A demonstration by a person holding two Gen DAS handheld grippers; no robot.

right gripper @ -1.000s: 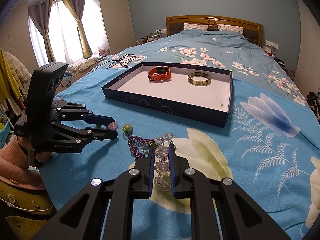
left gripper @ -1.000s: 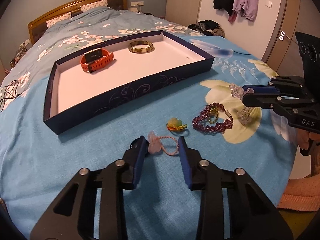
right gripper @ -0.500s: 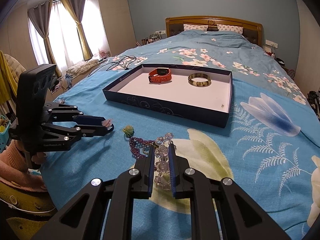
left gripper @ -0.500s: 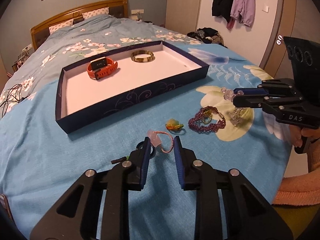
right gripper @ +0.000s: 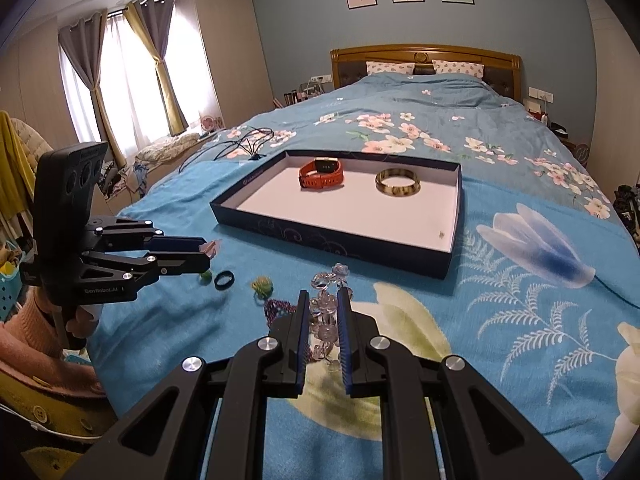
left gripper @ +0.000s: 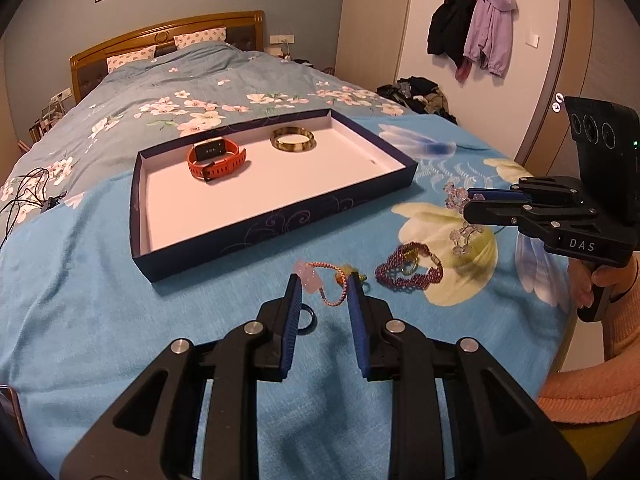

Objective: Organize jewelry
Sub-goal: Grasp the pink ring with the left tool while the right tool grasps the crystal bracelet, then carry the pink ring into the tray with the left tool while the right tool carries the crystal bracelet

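Two grippers work over a bed [right gripper: 500, 128] with a blue flowered cover, and everything else lies on that cover. The largest thing on it is a shallow dark blue tray [left gripper: 280, 224] with a pale floor, set flat in the middle of the bed. Inside it, toward the far side, an orange watch [left gripper: 216, 158] and a mottled bangle [left gripper: 292, 140] sit side by side, apart from each other.

The left gripper [left gripper: 320, 284] is raised off the cover, and its blue pads pinch a pink cord bracelet [left gripper: 328, 284] with a pale pink stone; the cord loop hangs between the fingertips, clear of the bedding. The right gripper [right gripper: 323, 300] is closed on a clear bead bracelet [right gripper: 326, 284], whose beads stick out above the fingertips and trail down between the pads. A hand [left gripper: 600, 276] in a peach sleeve holds that gripper's handle.

On the cover in front of the tray lie the loose pieces: a purple bead bracelet [left gripper: 408, 272] on a pale printed flower, a small yellow-green charm [right gripper: 262, 285] beside it, a black ring [right gripper: 224, 280] just below the left gripper's tips, and a tiny green bead [right gripper: 205, 276] next to the ring. A tangle of black cable [right gripper: 240, 144] lies on the bed beyond the tray.
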